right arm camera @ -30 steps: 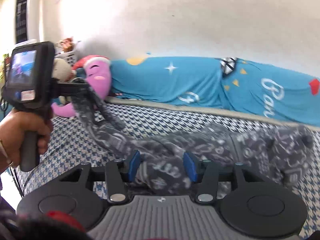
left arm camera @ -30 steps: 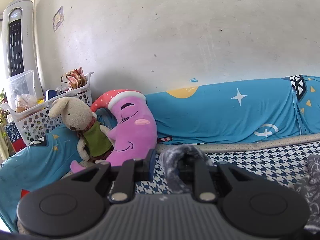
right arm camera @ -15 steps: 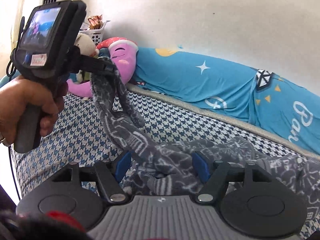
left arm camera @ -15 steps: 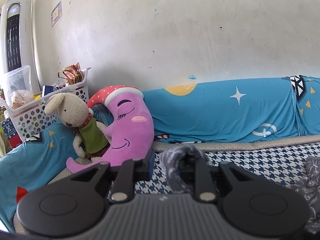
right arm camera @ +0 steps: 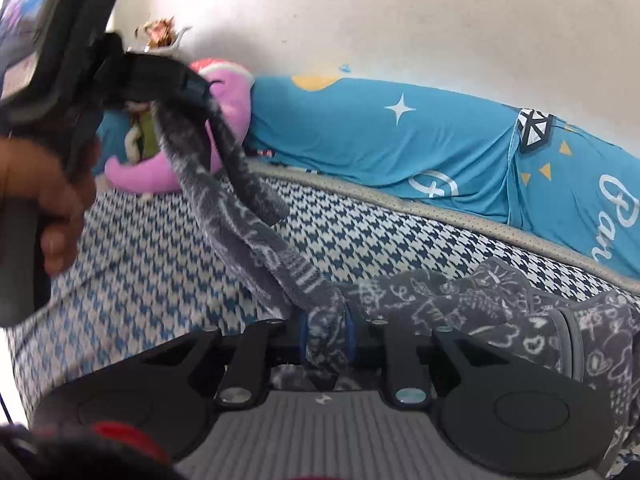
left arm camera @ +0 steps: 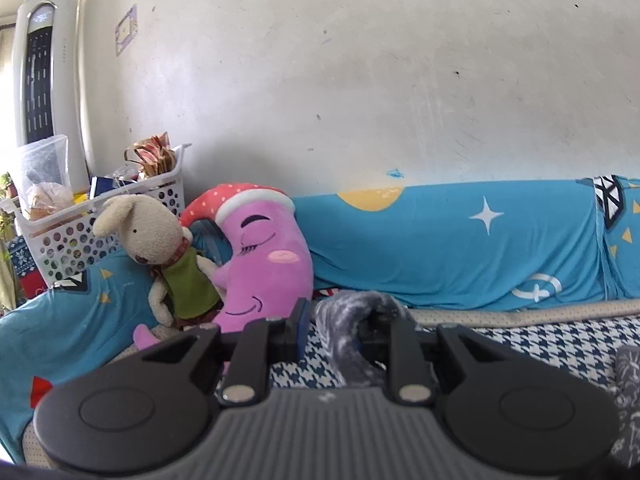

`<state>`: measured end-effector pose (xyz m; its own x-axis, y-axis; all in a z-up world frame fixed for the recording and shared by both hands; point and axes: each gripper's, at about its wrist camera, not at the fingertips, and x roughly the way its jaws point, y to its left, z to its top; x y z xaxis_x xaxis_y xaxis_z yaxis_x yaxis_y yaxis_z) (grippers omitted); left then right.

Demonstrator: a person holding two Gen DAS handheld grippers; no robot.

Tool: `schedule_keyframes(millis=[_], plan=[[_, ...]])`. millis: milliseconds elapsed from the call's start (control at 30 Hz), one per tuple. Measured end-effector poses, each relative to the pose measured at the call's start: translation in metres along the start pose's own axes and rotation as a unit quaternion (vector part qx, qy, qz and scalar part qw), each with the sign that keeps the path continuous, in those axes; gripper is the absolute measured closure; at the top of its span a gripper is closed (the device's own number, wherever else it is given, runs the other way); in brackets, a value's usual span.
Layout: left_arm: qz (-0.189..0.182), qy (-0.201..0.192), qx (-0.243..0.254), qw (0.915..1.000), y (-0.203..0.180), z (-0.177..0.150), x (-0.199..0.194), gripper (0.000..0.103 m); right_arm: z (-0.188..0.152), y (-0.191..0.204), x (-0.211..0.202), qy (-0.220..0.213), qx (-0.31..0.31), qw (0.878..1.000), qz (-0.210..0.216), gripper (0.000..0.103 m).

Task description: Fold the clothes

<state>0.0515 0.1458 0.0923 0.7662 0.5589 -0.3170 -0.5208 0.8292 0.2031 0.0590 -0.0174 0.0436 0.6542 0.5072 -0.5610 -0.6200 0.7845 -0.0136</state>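
A grey fleece garment point(right arm camera: 256, 216) with white doodle print hangs as a taut strip between my two grippers. Its bulk point(right arm camera: 500, 304) lies crumpled on the houndstooth bed point(right arm camera: 360, 236) at the right. My right gripper point(right arm camera: 326, 332) is shut on a bunched fold low over the bed, blue pads point(right arm camera: 302, 332) pressing it from both sides. My left gripper point(right arm camera: 188, 88), held up at the upper left by a hand point(right arm camera: 52, 200), is shut on the garment's other end. In the left wrist view the grey garment point(left arm camera: 352, 332) loops over my left gripper point(left arm camera: 340, 330) and hides one finger.
A pink moon plush point(left arm camera: 264, 256) and a rabbit plush point(left arm camera: 160, 248) lean at the bed's left end. Behind them stand a white perforated basket point(left arm camera: 100, 232) and a tall white air conditioner point(left arm camera: 44, 80). A long blue-covered bolster point(left arm camera: 460, 248) runs along the wall.
My right gripper has gone from open around the bunched cloth to shut on it. The left gripper has come nearer and higher in the right view, pulling the strip taut.
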Motion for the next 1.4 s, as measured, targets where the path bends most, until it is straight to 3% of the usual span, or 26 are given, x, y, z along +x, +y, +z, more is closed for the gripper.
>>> schedule_keyframes(millis=[500, 633, 700, 733, 833, 933, 1000, 1067, 1200, 1400], plan=[[0.041, -0.008, -0.092, 0.9949, 0.045, 0.026, 0.012, 0.083, 0.041, 0.005, 0.029, -0.088, 0.102, 0.989, 0.059, 0.086], [0.049, 0.003, -0.1, 0.9937, 0.055, 0.025, 0.017, 0.08, 0.042, 0.014, 0.045, -0.07, 0.099, 0.99, 0.079, 0.086], [0.052, 0.015, -0.101, 0.9934, 0.058, 0.023, 0.021, 0.074, 0.038, 0.02, 0.055, -0.035, 0.093, 0.991, 0.087, 0.083], [0.053, 0.021, -0.101, 0.9932, 0.059, 0.022, 0.023, 0.064, 0.036, 0.023, 0.06, -0.018, 0.09, 0.992, 0.091, 0.078], [0.051, 0.027, -0.097, 0.9936, 0.059, 0.02, 0.024, 0.051, 0.03, 0.032, 0.073, 0.03, 0.079, 0.991, 0.103, 0.072], [0.049, 0.03, -0.092, 0.9941, 0.057, 0.019, 0.024, 0.024, 0.023, 0.04, 0.07, 0.049, 0.054, 0.991, 0.109, 0.061], [0.045, 0.035, -0.093, 0.994, 0.057, 0.018, 0.024, 0.021, 0.02, 0.041, 0.063, 0.053, 0.045, 0.991, 0.117, 0.057], [0.04, 0.043, -0.096, 0.9936, 0.057, 0.017, 0.024, 0.002, 0.019, 0.04, 0.054, 0.052, 0.042, 0.989, 0.132, 0.054], [0.031, 0.059, -0.104, 0.9924, 0.057, 0.016, 0.025, 0.0, 0.016, 0.034, 0.035, 0.041, 0.04, 0.988, 0.145, 0.052], [0.016, 0.082, -0.115, 0.9898, 0.057, 0.015, 0.026, 0.0, 0.012, 0.026, 0.017, 0.038, 0.058, 0.99, 0.124, 0.052]])
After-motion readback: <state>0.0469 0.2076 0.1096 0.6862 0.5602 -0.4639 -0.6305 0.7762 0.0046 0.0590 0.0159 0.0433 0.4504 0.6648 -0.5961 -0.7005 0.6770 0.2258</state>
